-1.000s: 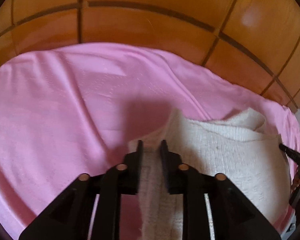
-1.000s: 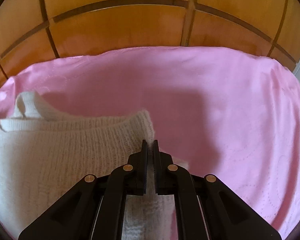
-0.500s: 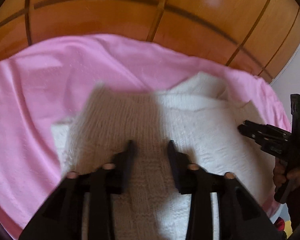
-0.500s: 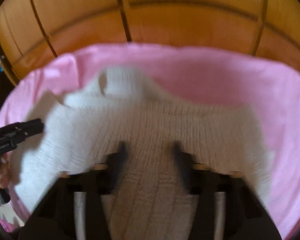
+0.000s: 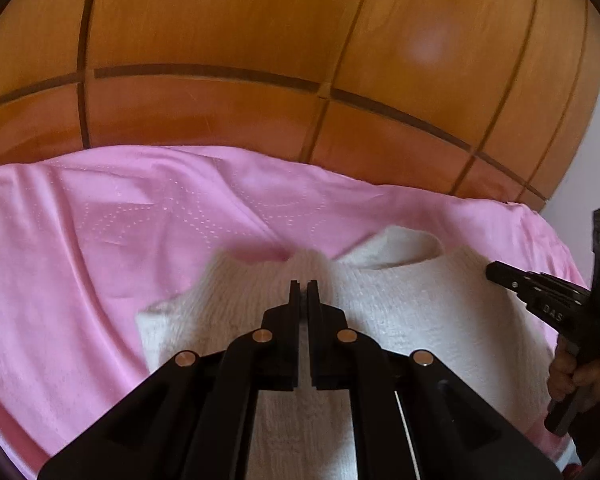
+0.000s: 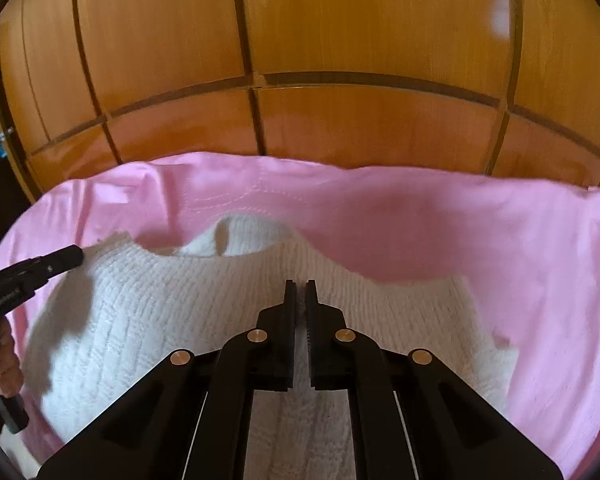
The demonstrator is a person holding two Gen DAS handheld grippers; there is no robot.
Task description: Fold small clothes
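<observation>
Both pairs of jaws stand nearly closed, only a thin slit between them: the left gripper [image 5: 304,283] and the right gripper [image 6: 300,283] each hover over the white knitted sweater [image 6: 204,304], and whether either pinches the knit cannot be told. That sweater lies spread on a pink sheet [image 5: 100,248], wooden panelling [image 6: 340,40] behind.
</observation>
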